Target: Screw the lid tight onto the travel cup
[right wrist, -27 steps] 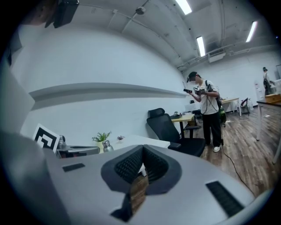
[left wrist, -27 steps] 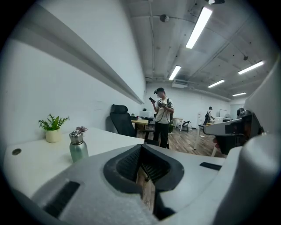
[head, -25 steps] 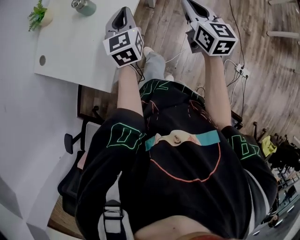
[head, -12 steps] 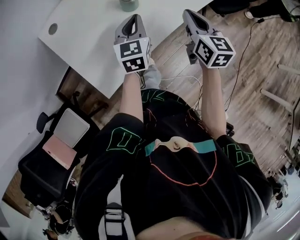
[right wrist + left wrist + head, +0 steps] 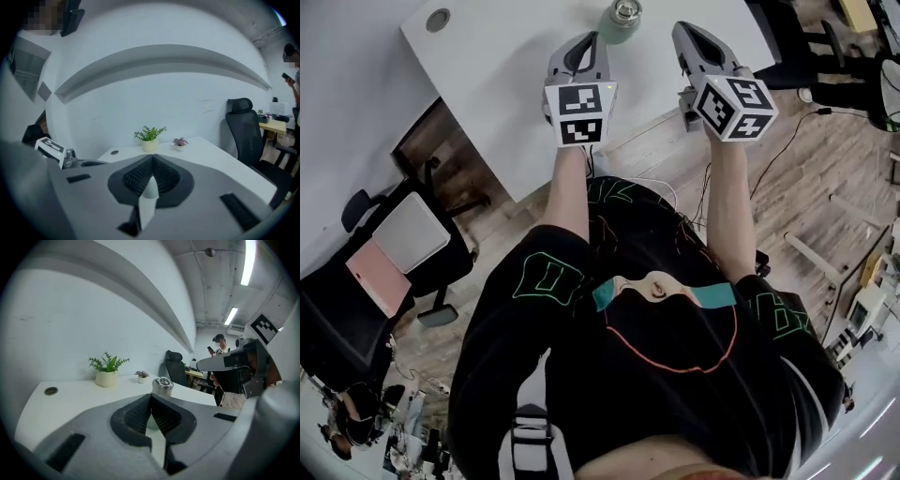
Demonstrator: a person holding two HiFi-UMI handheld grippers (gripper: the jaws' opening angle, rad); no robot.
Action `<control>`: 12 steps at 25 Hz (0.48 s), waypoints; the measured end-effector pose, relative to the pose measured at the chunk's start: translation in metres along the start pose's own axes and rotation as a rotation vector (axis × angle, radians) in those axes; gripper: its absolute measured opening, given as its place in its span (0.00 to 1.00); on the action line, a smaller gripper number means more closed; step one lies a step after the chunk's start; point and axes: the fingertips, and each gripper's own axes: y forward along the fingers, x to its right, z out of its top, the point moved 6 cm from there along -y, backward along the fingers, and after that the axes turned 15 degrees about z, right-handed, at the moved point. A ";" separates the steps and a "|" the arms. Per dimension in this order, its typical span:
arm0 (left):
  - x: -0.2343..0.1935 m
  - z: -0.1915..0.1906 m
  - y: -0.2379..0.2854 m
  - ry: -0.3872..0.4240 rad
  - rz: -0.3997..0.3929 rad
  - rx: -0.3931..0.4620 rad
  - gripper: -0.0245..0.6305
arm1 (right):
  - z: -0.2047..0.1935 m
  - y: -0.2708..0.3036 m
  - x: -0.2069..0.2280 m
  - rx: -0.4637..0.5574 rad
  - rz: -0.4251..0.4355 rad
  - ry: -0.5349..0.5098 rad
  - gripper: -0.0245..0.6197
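The travel cup [image 5: 621, 19], pale green with a silver lid on top, stands on the white desk [image 5: 506, 84] at the top of the head view. My left gripper [image 5: 588, 39] is shut and empty, its tip just short of the cup and slightly left of it. In the left gripper view the cup [image 5: 162, 386] rises right behind the closed jaws [image 5: 151, 395]. My right gripper [image 5: 683, 28] is also shut and empty, held to the right of the cup over the desk's edge. Nothing sits between its jaws [image 5: 152, 157] in the right gripper view.
Two small potted plants [image 5: 150, 138] [image 5: 179, 142] stand at the desk's far side by the wall. A cable hole [image 5: 438, 19] is in the desk. A black office chair [image 5: 384, 258] is at left below the desk, another chair [image 5: 248, 133] at right. A person [image 5: 219, 344] stands far off.
The head view has swung so the desk and cup now lie straight ahead of both grippers. Both grippers stay shut and raised side by side, now nearer the cup.
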 end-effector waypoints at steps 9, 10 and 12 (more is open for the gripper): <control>-0.010 -0.005 0.014 0.011 -0.071 -0.003 0.10 | 0.011 0.029 0.000 -0.028 0.029 -0.044 0.05; -0.011 -0.006 0.015 0.012 -0.078 -0.005 0.12 | 0.013 0.030 -0.001 -0.027 0.034 -0.052 0.05; -0.010 -0.006 0.015 0.018 -0.093 -0.009 0.15 | 0.017 0.031 -0.002 -0.025 0.042 -0.063 0.05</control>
